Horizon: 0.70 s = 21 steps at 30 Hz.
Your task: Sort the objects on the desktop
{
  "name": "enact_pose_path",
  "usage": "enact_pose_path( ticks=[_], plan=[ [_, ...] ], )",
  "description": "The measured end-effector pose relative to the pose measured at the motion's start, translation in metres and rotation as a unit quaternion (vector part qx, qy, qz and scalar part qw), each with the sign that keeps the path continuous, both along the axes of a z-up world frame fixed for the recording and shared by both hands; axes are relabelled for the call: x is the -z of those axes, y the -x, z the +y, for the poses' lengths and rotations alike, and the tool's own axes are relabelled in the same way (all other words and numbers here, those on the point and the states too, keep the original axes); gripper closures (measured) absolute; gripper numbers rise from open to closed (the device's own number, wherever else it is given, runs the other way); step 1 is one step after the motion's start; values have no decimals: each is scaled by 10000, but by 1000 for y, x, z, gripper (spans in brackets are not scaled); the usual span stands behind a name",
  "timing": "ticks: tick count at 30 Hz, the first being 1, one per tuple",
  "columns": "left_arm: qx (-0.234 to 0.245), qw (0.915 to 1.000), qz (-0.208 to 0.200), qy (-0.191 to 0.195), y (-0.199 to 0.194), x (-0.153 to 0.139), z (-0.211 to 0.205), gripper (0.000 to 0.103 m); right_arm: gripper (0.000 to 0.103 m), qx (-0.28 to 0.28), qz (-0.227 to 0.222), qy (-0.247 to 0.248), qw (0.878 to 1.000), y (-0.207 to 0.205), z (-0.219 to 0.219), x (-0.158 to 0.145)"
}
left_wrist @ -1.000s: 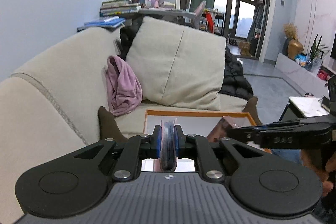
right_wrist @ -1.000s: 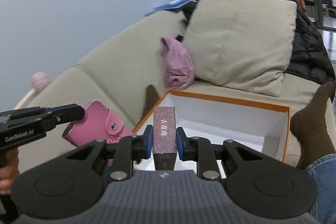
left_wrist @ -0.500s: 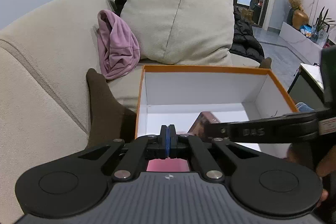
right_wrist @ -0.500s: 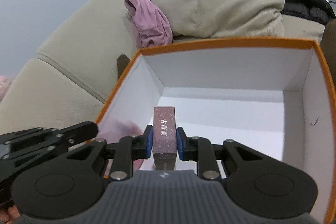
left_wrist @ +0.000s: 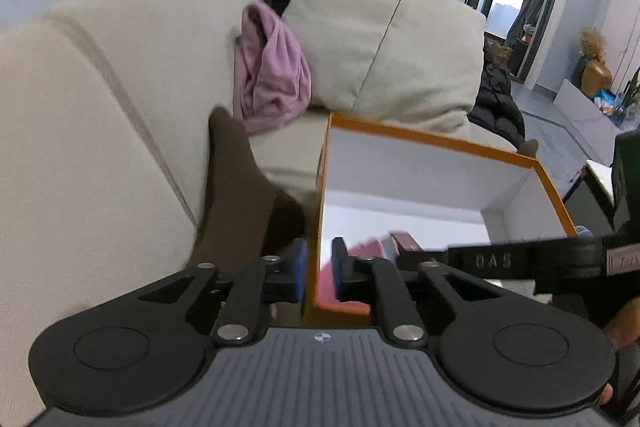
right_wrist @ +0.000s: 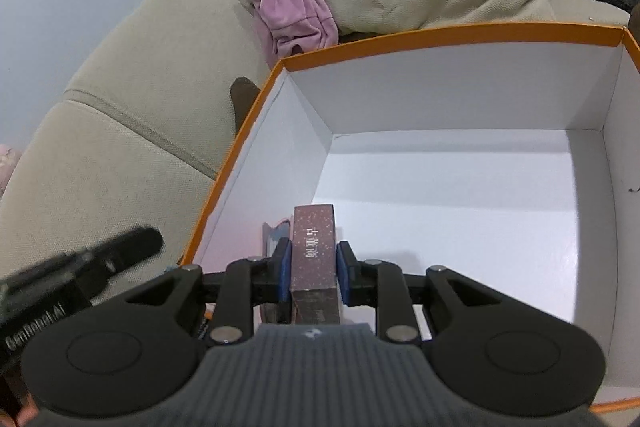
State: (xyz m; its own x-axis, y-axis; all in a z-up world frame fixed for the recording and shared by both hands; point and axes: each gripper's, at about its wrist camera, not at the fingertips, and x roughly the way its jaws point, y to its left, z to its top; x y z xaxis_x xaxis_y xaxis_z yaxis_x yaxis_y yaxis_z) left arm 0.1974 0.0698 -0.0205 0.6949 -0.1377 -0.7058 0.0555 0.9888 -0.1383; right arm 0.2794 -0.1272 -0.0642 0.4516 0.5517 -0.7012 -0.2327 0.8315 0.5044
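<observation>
Grippers first: the right gripper (right_wrist: pixel 311 277) clamps a small speckled carton (right_wrist: pixel 313 255) upright between its pads, low inside the orange-rimmed box (right_wrist: pixel 452 35). The left gripper (left_wrist: pixel 320 269) has just been opening; its jaws stand narrowly apart astride the box's near-left wall, gripping nothing that I can tell. At its one o'clock a pink wallet (left_wrist: pixel 370 247) lies on the box floor, so that item looks delivered. The carton is not yet let go. At eleven o'clock of the box, a mauve cloth (left_wrist: pixel 272 83) sits on the sofa (left_wrist: pixel 120 75), beside a cushion (left_wrist: pixel 384 39); whether more items wait cannot be seen.
</observation>
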Motion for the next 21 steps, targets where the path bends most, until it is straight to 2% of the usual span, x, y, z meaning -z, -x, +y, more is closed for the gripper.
enact_pose_path(
  ticks=[3,6,9,13,17,18,21],
  plan=[
    [-5,9995,230,236,0,10,7,85,74,-203,346,-361,9985,0,5,3],
    [8,9985,321,453,1,17,11,85,79,-364,433,-516,9971,2,12,5],
    [-40,9966,357,745,0,22,18,85,78,-295,544,-620,9962,0,9,9],
    [-90,9949,427,906,-6,27,23,85,70,-119,698,-845,9939,-6,-2,12],
    [-98,9940,451,990,-7,30,24,85,70,113,851,-881,9924,-17,-10,14],
    [-106,9938,451,1009,-8,31,24,85,68,135,921,-894,9916,-20,-11,16],
    [-127,9930,479,1076,-10,32,25,85,55,120,1348,-1023,9855,-28,-9,26]
  ],
)
